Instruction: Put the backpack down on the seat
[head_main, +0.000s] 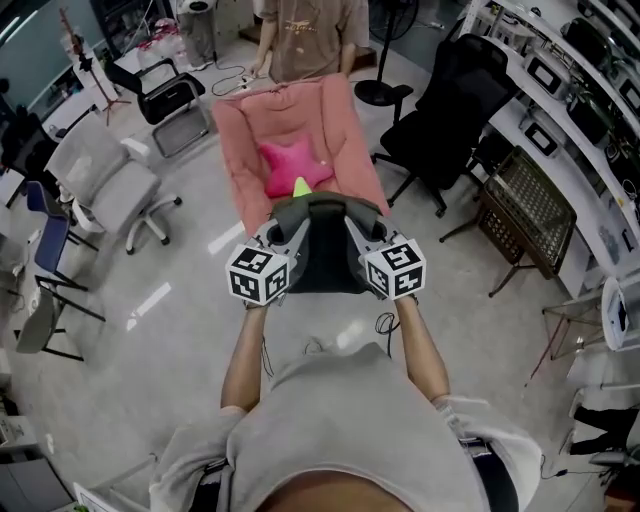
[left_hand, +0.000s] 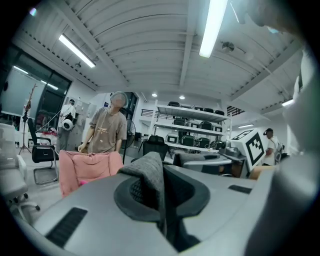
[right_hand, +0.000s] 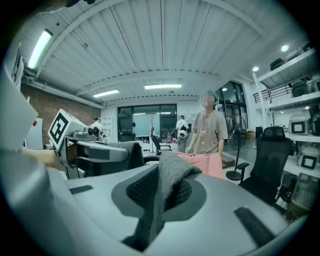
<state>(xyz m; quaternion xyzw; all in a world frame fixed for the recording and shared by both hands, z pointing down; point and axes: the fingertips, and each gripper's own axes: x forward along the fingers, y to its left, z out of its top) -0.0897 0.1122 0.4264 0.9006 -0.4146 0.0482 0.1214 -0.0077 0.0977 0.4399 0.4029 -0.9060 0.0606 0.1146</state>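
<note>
Both pairs of jaws are clamped shut on grey webbing. In the left gripper view, the left gripper (left_hand: 162, 210) pinches a fold of strap (left_hand: 150, 172) that stands up out of the seam between its jaws. The right gripper (right_hand: 150, 215) holds a matching strap (right_hand: 167, 175) the same way.

From the head view, the dark backpack (head_main: 325, 250) hangs between the two grippers, slung crosswise from one to the other with its body dropping below them. It is carried in the air, not resting on anything.

Straight ahead of the jaws, and lower, is the pink seat (head_main: 238, 150), its open front facing the person. The pack's far edge overlaps the seat's front lip in the head view, though I cannot tell whether it is over the cushion yet. Neither hand is clearly nearer; the seat sits almost on the midline between them.

A pink star cushion (head_main: 292, 163) lies in the middle of the seat, with a small green tip (head_main: 301, 187) just beside it, so the landing spot is probably partly taken. Another person (head_main: 305, 35) stands right behind the backrest, and a black office chair (head_main: 450, 110) stands off to the right.
</note>
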